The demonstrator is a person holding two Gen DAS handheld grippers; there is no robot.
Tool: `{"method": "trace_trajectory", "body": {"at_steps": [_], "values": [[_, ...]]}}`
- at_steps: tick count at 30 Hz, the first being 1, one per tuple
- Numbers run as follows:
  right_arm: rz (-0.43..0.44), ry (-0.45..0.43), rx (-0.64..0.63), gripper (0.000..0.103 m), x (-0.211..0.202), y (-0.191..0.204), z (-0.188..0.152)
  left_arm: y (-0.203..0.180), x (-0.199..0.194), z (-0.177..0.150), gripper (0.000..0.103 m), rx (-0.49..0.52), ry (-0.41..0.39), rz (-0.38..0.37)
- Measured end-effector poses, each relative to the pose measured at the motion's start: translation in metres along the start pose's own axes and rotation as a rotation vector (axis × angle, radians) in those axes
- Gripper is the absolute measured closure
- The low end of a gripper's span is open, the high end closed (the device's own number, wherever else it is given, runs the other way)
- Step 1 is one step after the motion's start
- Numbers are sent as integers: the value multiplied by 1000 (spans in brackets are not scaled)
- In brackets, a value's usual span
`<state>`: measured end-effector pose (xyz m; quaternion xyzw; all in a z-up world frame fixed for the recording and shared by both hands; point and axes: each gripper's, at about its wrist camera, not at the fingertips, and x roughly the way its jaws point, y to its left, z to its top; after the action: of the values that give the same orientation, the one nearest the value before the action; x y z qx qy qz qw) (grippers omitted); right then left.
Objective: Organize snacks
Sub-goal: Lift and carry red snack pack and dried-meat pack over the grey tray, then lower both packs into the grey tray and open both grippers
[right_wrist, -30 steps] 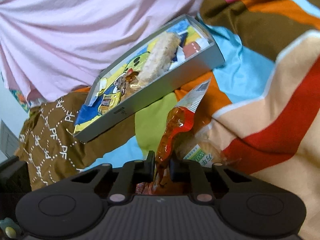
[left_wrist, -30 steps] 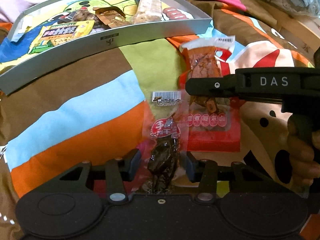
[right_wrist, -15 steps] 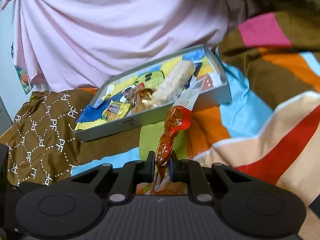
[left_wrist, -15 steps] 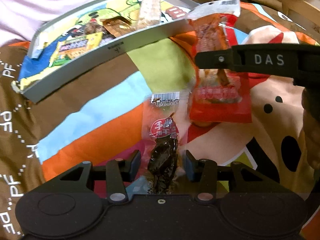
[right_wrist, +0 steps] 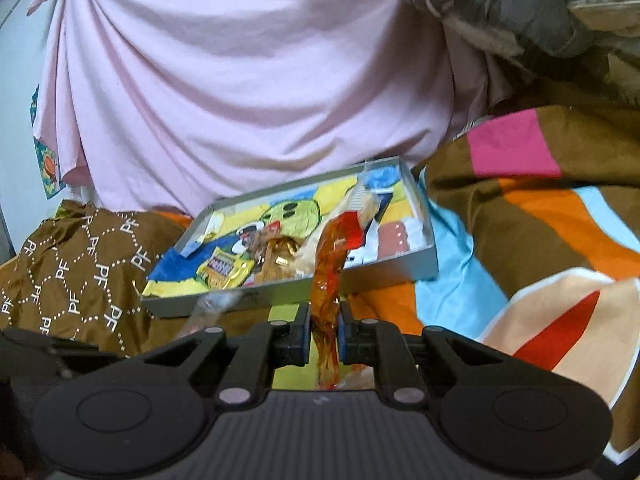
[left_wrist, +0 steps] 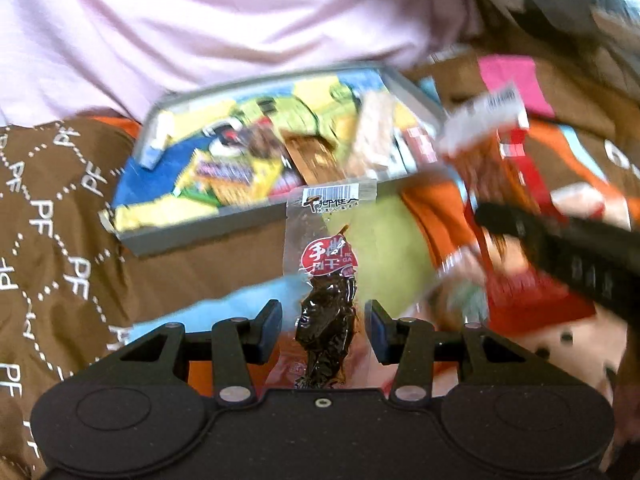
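Observation:
A clear packet of dark dried meat [left_wrist: 326, 312] with a red label stands upright between the fingers of my left gripper [left_wrist: 324, 328], which is shut on it and holds it off the blanket. My right gripper [right_wrist: 324, 332] is shut on a red-orange snack packet [right_wrist: 330, 264] that sticks up in front of it. In the left wrist view that red packet [left_wrist: 500, 176] and the right gripper [left_wrist: 486, 214] appear blurred at the right. Beyond both lies a shallow grey tray [left_wrist: 248, 222] [right_wrist: 372, 276] with a cartoon print, holding several snacks.
The tray rests on a striped, colourful blanket [right_wrist: 540, 240]. Brown cloth printed with PF [left_wrist: 60, 240] [right_wrist: 80, 268] lies to the left of it. A pink sheet [right_wrist: 240, 80] rises right behind the tray, and grey clothing [right_wrist: 540, 8] is heaped at the upper right.
Both grippers have risen and tipped up towards level, each still carrying its packet. The red packet has left the blanket. The tray has moved towards the middle of both views.

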<state>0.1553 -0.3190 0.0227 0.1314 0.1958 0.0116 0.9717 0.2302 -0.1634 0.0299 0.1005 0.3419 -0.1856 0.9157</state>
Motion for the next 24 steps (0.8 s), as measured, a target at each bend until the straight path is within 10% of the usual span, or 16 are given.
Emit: {"method": "trace_trajectory", "body": {"at_steps": [24], "values": [[-48,-259,-37,89,27,-15,27,9,20,95,55,-120,-213,60]]}}
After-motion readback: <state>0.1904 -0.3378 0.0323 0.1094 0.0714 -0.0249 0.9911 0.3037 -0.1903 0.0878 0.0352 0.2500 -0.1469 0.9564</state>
